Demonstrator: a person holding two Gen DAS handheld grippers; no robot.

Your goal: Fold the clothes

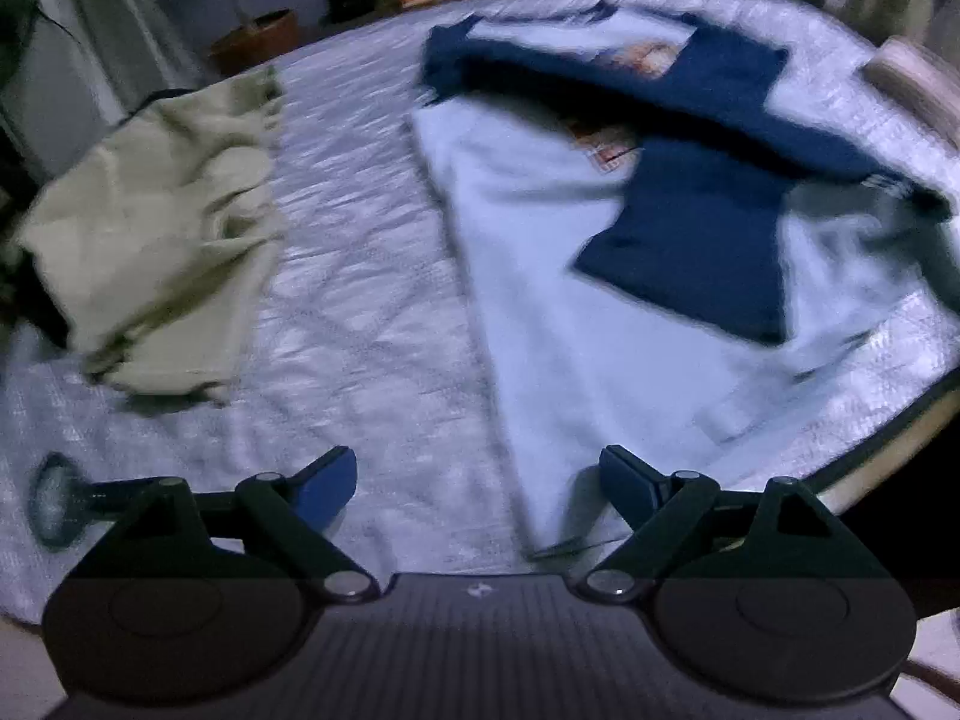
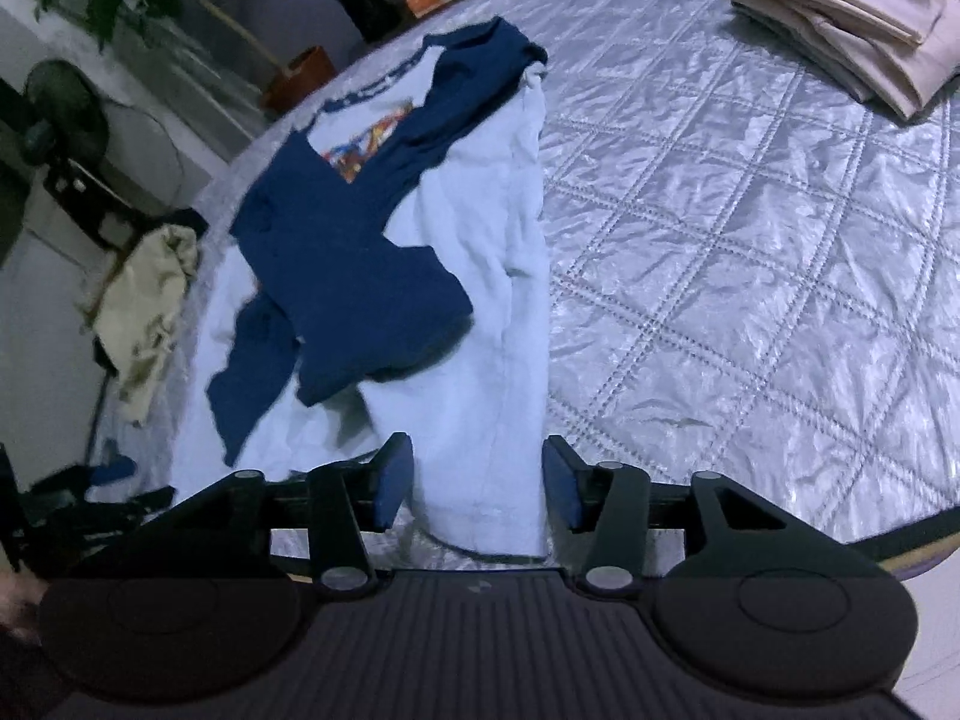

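Note:
A white shirt (image 1: 600,312) with navy sleeves (image 1: 708,240) and a colourful chest print lies flat on the quilted silver cover (image 1: 372,276). Both sleeves are folded in across its body. My left gripper (image 1: 480,492) hangs open above the cover at the shirt's near left corner, with nothing between its fingers. In the right wrist view the same shirt (image 2: 480,300) runs away from me. My right gripper (image 2: 477,492) is open over its near hem. The white cloth lies below and between the blue pads (image 2: 393,480), which do not press on it.
A crumpled olive garment (image 1: 150,228) lies at the table's left side, also in the right wrist view (image 2: 150,312). A folded beige stack (image 2: 840,30) sits at the far right. The round table's rim (image 1: 888,456) curves close by. A fan (image 2: 60,114) and a plant pot (image 2: 300,75) stand beyond.

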